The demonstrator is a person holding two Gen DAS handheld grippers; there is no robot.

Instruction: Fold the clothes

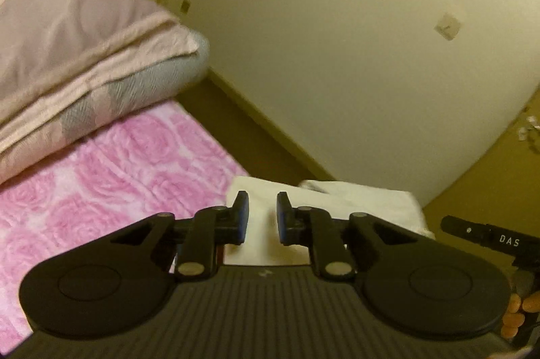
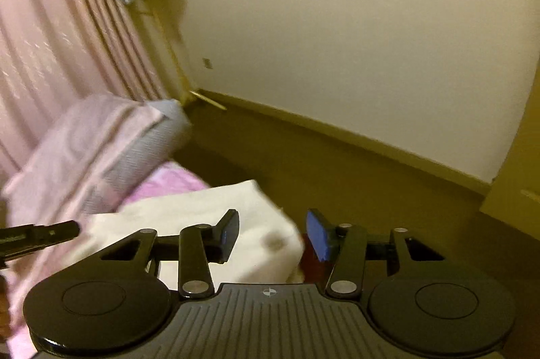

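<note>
A folded white garment (image 1: 337,207) lies at the corner of the bed on the pink rose-patterned bedspread (image 1: 111,176). It also shows in the right wrist view (image 2: 202,224), with a dark stain near its edge. My left gripper (image 1: 262,217) is open, its jaws a small gap apart above the garment, holding nothing. My right gripper (image 2: 272,234) is open wide above the garment's right edge, empty. The tip of the right gripper (image 1: 486,232) shows at the left wrist view's right side, and the left gripper's tip (image 2: 40,236) at the right wrist view's left.
A folded pink and grey quilt (image 1: 84,55) is stacked on the bed at the left, also in the right wrist view (image 2: 101,149). Pink curtains (image 2: 60,31) hang behind. A cream wall (image 1: 337,55) with sockets and a dark floor strip (image 2: 337,176) lie beyond the bed edge.
</note>
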